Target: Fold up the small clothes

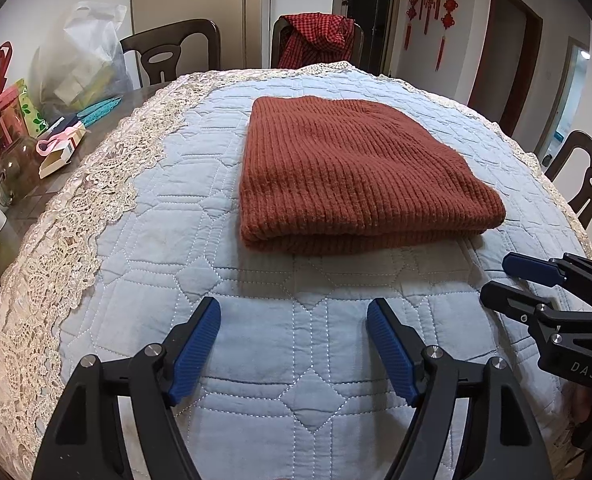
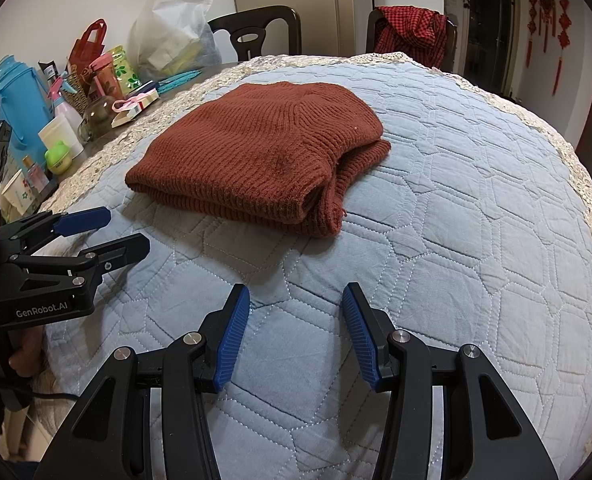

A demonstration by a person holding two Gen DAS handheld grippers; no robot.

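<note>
One rust-red ribbed knit garment (image 1: 360,172) is lying folded into a thick, layered rectangle on the pale blue quilted cover (image 1: 256,340) that is draping the worktop. In the right wrist view its stacked edges are showing on the right side, with a loose thread hanging at the near corner (image 2: 256,152). It is sitting toward the middle of the cover, well apart from both tools.

Two tools are hovering over the bare quilt on the near side of the garment. The left tool (image 1: 294,314) is holding its two blue-padded fingers spread wide with nothing between them; the right tool (image 2: 296,300) is doing the same, gaping and empty. Each is appearing side-on at the edge of the other's view.

A band of cream lace (image 1: 76,220) is edging the cover. On the bare worktop to the left, clutter is standing: one blue thermos (image 2: 20,100), one white plastic bag (image 2: 176,32), one red gift bag (image 2: 90,46), one glass jar (image 2: 98,114) and one small green container (image 2: 58,156). Three dark chairs are showing in the left wrist view, one of them carrying a red checked cloth (image 1: 316,40).
</note>
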